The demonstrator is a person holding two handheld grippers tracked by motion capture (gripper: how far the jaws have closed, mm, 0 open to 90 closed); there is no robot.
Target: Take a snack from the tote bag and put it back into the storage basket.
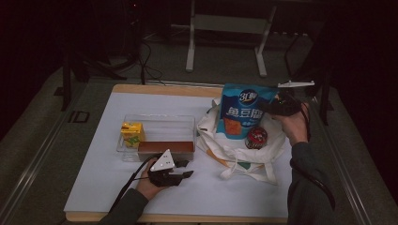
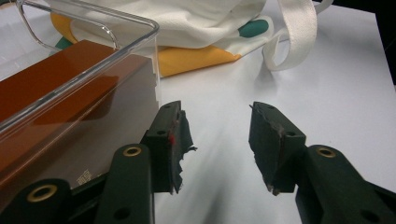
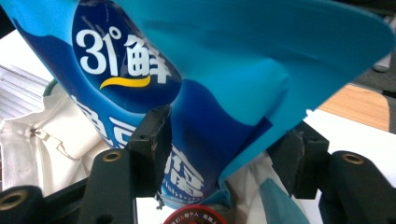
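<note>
A blue snack bag (image 1: 244, 110) stands upright over a white tote bag (image 1: 234, 152) at the right of the white table. My right gripper (image 1: 266, 108) is shut on the snack bag's right side. In the right gripper view the snack bag (image 3: 140, 60) runs between the two black jaws of that gripper (image 3: 229, 135). A round can with a red lid (image 1: 256, 137) lies on the tote just below the snack bag. My left gripper (image 1: 187, 168) rests low by the table's front, open, with bare tabletop between the jaws of it (image 2: 217, 126).
A clear plastic container (image 1: 159, 123) sits mid-table and holds a yellow drink carton (image 1: 132, 133) and a long brown box (image 1: 165, 146). Its corner (image 2: 140, 32) stands just left of my left jaw. The tote's strap (image 2: 299, 32) loops onto the white tabletop (image 1: 103, 178). A metal stand's legs (image 1: 190, 51) rise beyond the table.
</note>
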